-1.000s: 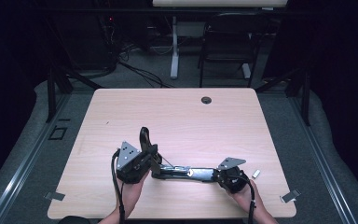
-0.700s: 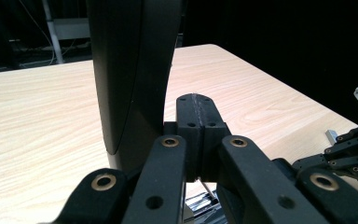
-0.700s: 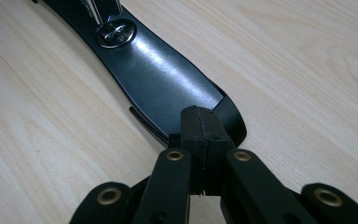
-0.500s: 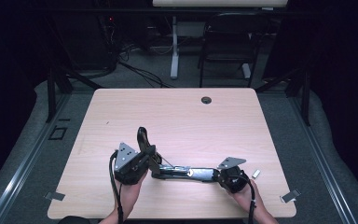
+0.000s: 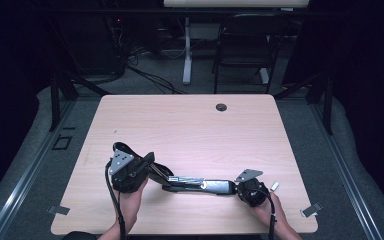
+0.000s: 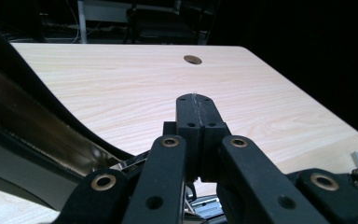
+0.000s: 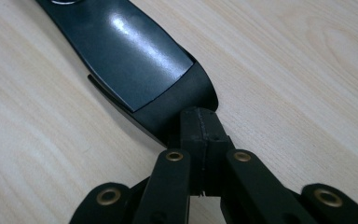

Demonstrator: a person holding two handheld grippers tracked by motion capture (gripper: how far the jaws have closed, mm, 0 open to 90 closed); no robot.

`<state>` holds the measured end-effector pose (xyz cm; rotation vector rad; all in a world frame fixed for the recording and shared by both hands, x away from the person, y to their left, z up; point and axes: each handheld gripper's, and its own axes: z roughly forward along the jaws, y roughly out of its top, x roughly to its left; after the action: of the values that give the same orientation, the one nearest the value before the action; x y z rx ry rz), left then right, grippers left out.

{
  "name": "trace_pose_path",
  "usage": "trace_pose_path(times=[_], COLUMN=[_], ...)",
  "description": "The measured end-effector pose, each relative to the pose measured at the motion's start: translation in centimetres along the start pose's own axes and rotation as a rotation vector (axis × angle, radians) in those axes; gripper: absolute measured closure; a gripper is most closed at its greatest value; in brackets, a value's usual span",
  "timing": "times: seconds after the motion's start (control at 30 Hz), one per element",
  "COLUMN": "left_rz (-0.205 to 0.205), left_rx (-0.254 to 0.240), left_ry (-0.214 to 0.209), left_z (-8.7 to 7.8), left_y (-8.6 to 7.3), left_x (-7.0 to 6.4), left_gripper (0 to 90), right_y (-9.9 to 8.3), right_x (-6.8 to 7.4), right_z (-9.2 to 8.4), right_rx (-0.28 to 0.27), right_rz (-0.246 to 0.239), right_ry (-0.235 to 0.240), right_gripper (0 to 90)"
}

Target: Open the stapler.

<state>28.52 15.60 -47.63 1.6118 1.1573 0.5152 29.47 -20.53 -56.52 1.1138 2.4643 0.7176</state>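
Pale wood table [image 5: 190,125] under a dark room, with a chair [image 5: 245,45] and cables on the floor beyond its far edge.

In the left gripper view, the left gripper [image 6: 196,116] has its two black jaws pressed flat together, with only a thin seam between them and nothing visible in it. They point out over bare tabletop toward the round cable hole [image 6: 192,59]. Just to their side a curved black arm [image 6: 32,126] with a metallic inner face sweeps up and past the camera. From above, this gripper sits over the left end of a long black tool [image 5: 200,185], which lies across the near part of the table.

In the right gripper view, the right gripper [image 7: 200,126] also has its jaws closed. Their tips butt against the matte end cap of the glossy black bar [image 7: 135,60]. Whether a thin lip of that cap is nipped between them cannot be told. The high view puts this gripper at the tool's right end, with the person's hand behind it.

The work looks to be in mid-course. The right end seems to be steadied on the table, while the curved arm at the left end stands lifted off the body, so the tool appears partly opened or unfolded. Whatever that opening is meant to allow is not yet visible. Neither gripper is shown carrying anything, and the tool stays near the front edge.
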Motion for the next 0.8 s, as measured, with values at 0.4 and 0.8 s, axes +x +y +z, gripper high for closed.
trace_pose_path(times=[0.4,0.8], left_rz=[0.006,0.093], left_rx=[0.038,0.229], left_ry=[-0.094,-0.208], left_z=[0.1,0.8], left_y=[0.7,0.8], left_x=[-0.1,-0.8], left_gripper=[84.5,43.7], right_y=[0.8,0.9], right_x=[-0.6,-2.1], right_z=[-1.1,-2.1], right_rx=[-0.024,-0.033], right_rz=[0.027,0.046], right_ry=[0.011,0.081], right_gripper=[83.0,61.4])
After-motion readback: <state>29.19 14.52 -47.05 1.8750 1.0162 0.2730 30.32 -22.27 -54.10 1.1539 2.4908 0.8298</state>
